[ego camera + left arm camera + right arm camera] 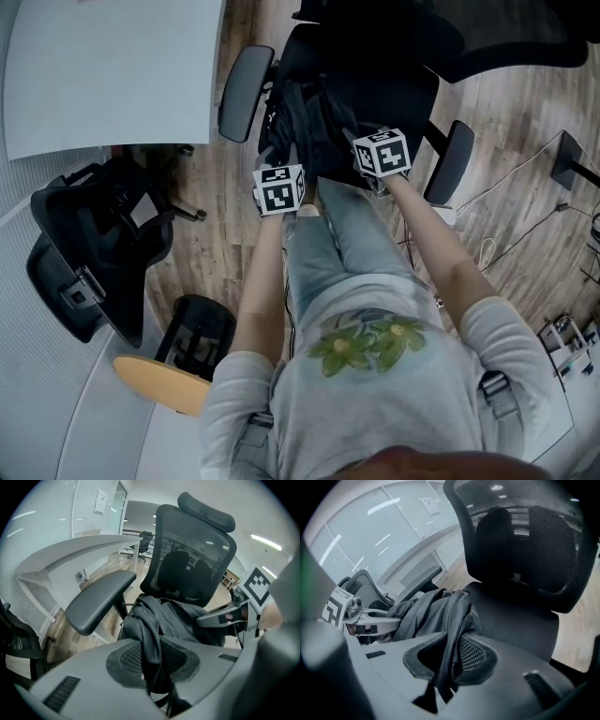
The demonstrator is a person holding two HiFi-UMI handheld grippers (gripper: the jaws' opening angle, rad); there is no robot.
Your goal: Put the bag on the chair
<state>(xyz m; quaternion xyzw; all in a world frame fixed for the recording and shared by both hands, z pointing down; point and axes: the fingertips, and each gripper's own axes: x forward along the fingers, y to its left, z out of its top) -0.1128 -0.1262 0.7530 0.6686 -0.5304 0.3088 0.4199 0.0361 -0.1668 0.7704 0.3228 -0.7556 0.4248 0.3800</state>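
A dark grey bag (305, 122) rests over the seat of a black mesh office chair (375, 56) in the head view. My left gripper (152, 667) is shut on a strap of the bag (150, 634), which runs down between its pads. On the other side, my right gripper (447, 667) pinches another fold of the bag (436, 609). Both grippers, with their marker cubes (279, 187), sit side by side at the seat's front edge. The bag's bulk lies between the two armrests (244, 89), in front of the backrest (192, 559).
A white curved desk (103, 66) stands at the upper left. Another black chair (94, 253) lies to the left, and a round wooden stool (164, 382) is below it. Cables (525, 187) trail over the wooden floor at the right.
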